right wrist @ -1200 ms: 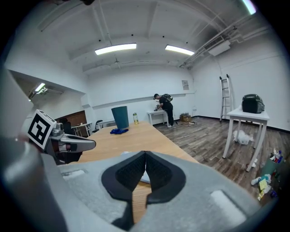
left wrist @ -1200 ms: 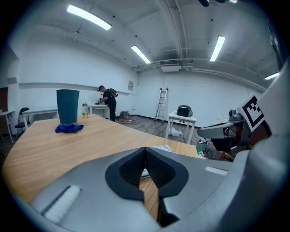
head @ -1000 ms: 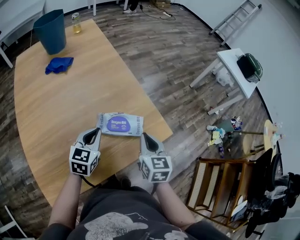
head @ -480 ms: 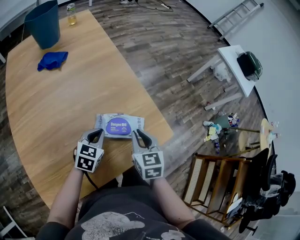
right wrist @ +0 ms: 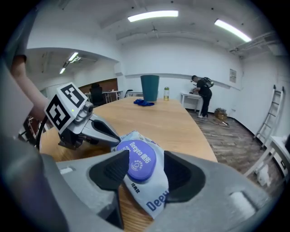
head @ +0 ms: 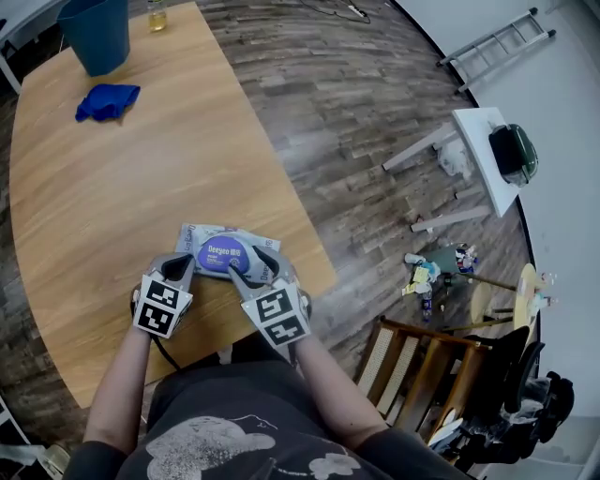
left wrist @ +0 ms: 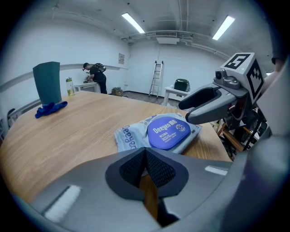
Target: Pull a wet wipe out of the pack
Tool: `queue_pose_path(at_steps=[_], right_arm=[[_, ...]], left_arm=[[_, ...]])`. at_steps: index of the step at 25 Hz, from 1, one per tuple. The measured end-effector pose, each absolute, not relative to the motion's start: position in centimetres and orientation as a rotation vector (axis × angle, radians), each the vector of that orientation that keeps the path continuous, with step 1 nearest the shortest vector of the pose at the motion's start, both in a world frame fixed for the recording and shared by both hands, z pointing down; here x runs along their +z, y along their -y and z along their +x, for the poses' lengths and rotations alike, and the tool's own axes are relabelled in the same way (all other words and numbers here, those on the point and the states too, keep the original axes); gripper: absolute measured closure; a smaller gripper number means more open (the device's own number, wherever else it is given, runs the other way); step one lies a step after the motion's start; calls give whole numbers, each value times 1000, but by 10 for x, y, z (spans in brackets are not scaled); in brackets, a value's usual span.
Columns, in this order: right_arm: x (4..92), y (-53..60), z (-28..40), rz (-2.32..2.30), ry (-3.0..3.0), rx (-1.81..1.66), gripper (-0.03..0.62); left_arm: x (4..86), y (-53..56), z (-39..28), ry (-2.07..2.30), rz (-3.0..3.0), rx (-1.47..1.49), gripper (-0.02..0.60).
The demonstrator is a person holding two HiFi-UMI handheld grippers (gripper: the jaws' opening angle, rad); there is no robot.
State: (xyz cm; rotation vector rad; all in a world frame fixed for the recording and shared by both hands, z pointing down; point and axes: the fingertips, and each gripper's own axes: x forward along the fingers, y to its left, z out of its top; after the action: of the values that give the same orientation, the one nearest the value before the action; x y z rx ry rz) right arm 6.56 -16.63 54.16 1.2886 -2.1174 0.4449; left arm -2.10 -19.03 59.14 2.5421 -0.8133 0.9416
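The grey wet wipe pack (head: 225, 251) with a round purple lid (head: 223, 253) lies flat near the right edge of the wooden table (head: 122, 187). My right gripper (head: 251, 266) is at its near side. Its jaws have just been opening and now stand apart, with the lid (right wrist: 136, 161) and the pack's near end between them; the pads do not press on it. My left gripper (head: 178, 266) is shut and empty, its tip close to the pack's left near corner. In the left gripper view the pack (left wrist: 165, 132) lies just beyond the shut left gripper (left wrist: 146, 156).
A dark blue bin (head: 97, 33), a blue cloth (head: 108, 101) and a bottle (head: 157, 14) stand at the table's far end. The table's right edge (head: 314, 248) runs close by the pack. A wooden chair (head: 422, 375) and clutter are on the floor. A person (left wrist: 96, 77) stands far back.
Both grippers have come forward and down to the pack. The right gripper has rolled and its jaws have opened around the lid. The left stays shut.
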Motion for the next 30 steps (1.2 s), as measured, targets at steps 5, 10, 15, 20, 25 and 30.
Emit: queue_pose_path(at_steps=[5,10,15,20,25,30], right_arm=[[561,169,51,1044,2126,341,297],[579,171,41,898,2095,276,287],[584,171,38,841,2114,266,276],[587,171,39,839,2148,285,276],[589,172,40,813,2149,341,279],[587,173,41,754,2165,445,284]], left_arm=[[596,190,-18,817,2509,971,563],[598,188,-16,783,2483,984,563],[596,185,-15,774,2453,1000,564],[597,184,-14,764,2429,1006,563],[599,185,-14,770,2416,1004,563],[598,185,-14,777,2415,1001,563]])
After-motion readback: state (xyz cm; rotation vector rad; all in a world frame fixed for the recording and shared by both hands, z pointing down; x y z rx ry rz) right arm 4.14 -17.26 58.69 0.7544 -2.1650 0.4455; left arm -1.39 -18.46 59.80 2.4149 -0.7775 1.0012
